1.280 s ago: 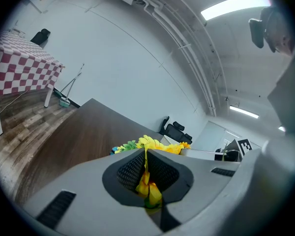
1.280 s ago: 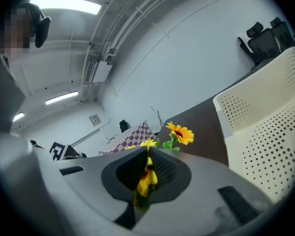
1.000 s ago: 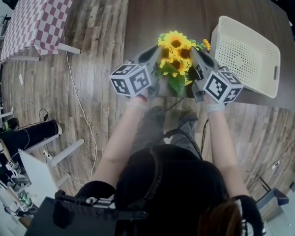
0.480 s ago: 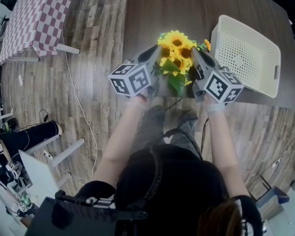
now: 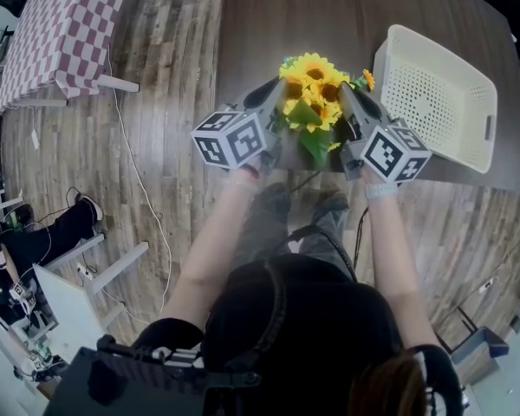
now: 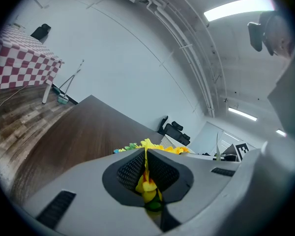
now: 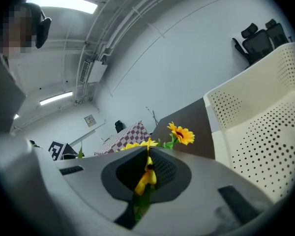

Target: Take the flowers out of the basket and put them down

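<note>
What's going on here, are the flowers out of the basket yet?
A person holds a gripper in each hand. The left gripper and the right gripper are both shut on one bunch of yellow flowers, pinching it from either side. The bunch is out of the white basket, which sits to the right on the dark table and looks empty. The flowers are over the table's near edge, not yet released.

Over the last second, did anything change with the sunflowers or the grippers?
Nothing in the task visibly moved: the left gripper and right gripper hold their jaws shut on the yellow sunflower bunch beside the white perforated plastic basket. Only a bystander's dark leg on the floor at far left shifted.
</note>
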`<state>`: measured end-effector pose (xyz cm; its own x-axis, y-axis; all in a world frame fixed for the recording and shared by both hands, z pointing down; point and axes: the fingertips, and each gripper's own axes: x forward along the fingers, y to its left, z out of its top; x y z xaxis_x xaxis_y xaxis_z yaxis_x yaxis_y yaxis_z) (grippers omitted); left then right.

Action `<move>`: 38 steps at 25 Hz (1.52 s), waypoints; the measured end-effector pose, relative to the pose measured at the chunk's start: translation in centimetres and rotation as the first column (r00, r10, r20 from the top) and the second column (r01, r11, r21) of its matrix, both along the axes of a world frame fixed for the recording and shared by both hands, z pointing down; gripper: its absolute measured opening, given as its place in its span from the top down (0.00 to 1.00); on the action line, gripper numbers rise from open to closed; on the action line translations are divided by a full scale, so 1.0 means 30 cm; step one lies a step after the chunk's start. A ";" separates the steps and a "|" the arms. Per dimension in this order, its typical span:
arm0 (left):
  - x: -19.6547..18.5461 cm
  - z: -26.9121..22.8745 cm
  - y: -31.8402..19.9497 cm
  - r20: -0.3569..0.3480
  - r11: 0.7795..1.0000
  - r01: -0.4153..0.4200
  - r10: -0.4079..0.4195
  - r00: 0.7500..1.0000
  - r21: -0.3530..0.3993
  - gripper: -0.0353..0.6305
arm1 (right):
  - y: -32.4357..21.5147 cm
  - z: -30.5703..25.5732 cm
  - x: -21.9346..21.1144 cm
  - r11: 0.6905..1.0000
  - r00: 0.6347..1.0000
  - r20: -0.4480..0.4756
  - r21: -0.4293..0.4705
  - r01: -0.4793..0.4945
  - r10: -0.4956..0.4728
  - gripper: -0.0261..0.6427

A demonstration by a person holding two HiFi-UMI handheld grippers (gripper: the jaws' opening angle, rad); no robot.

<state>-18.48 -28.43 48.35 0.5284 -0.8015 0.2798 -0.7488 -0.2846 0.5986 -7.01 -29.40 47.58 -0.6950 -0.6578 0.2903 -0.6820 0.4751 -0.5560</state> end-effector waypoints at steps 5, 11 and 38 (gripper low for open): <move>0.000 0.005 -0.001 -0.001 1.000 0.008 -0.008 1.000 0.002 0.93 | -0.003 0.006 0.005 1.000 1.000 0.001 0.003 -0.003 0.003 0.95; -0.009 -0.004 0.005 -0.002 1.000 0.001 -0.001 1.000 0.006 0.93 | 0.006 -0.002 -0.003 1.000 1.000 -0.002 0.007 -0.011 0.011 0.95; -0.075 -0.036 0.003 0.104 0.986 -0.130 0.119 0.987 0.109 0.87 | 0.049 -0.051 0.061 0.962 0.968 -0.054 0.134 -0.237 0.246 0.87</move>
<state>-20.71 -28.34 47.25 0.6010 -0.7609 0.2446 -0.7560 -0.4419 0.4829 -5.19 -27.92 46.06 -0.4918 -0.8379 0.2366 -0.8201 0.3545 -0.4491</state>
